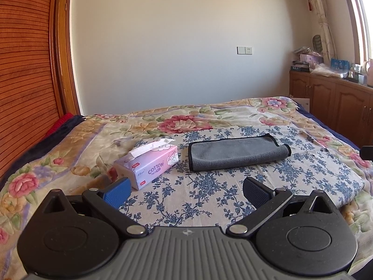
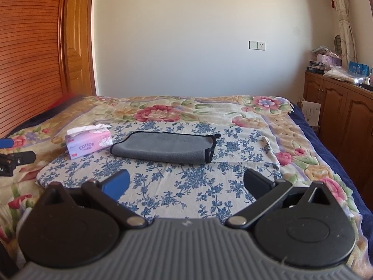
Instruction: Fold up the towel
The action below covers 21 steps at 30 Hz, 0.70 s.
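Grey microfibre towel [image 1: 237,152] on blue-floral cloth [image 1: 209,186] atop bed, beside tissue pack [image 1: 149,163], seemingly folded once. Soft, light, limp. Pinch black-trimmed corners. Left gripper [image 1: 186,192], right gripper [image 2: 186,184]: jaws wide, empty.

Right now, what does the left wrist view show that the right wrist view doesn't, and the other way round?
Only the left wrist view shows the window frame at far right and the left tool from behind, open and empty. Only the right wrist view shows the wooden door in full, the cardboard box beside the cabinet, and the right tool from behind, open and empty. Both share the grey towel, already folded on the blue floral cloth, with the tissue pack to its left, apart from it.
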{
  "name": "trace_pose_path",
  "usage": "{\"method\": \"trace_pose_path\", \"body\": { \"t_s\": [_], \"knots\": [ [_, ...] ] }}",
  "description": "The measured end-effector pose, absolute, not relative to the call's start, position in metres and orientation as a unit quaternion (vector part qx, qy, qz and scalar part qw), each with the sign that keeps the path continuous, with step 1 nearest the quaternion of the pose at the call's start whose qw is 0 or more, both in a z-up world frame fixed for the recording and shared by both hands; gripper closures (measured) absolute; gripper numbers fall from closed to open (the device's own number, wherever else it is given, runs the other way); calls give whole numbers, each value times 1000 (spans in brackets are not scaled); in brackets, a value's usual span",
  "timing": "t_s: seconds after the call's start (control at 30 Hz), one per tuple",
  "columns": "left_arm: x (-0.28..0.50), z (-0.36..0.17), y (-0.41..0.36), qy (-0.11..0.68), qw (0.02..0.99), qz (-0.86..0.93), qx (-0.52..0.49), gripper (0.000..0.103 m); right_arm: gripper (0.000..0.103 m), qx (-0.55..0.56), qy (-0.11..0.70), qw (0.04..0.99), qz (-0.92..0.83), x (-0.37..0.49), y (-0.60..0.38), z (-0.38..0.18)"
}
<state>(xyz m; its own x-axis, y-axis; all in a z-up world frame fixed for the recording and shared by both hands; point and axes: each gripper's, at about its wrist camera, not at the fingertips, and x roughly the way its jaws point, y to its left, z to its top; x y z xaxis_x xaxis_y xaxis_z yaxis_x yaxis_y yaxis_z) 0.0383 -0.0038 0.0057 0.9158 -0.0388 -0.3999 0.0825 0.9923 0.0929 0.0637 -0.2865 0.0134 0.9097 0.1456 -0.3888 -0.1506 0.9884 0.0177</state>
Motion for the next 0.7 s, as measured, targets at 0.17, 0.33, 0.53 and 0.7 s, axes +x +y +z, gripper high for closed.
{"method": "trace_pose_path", "body": {
  "t_s": [0.17,0.33,0.53,0.7],
  "knots": [
    [38,2,-3,203,977,-30,56,0,0,-7,197,977,76,63,-287,12],
    [40,-3,-3,204,977,-24,60,0,0,1,194,978,72,64,-289,10],
    [41,-6,-4,201,977,-23,64,0,0,10,187,980,65,63,-293,9],
    [41,-6,-4,186,980,-19,69,0,0,15,173,983,57,60,-296,10]
  ]
}}
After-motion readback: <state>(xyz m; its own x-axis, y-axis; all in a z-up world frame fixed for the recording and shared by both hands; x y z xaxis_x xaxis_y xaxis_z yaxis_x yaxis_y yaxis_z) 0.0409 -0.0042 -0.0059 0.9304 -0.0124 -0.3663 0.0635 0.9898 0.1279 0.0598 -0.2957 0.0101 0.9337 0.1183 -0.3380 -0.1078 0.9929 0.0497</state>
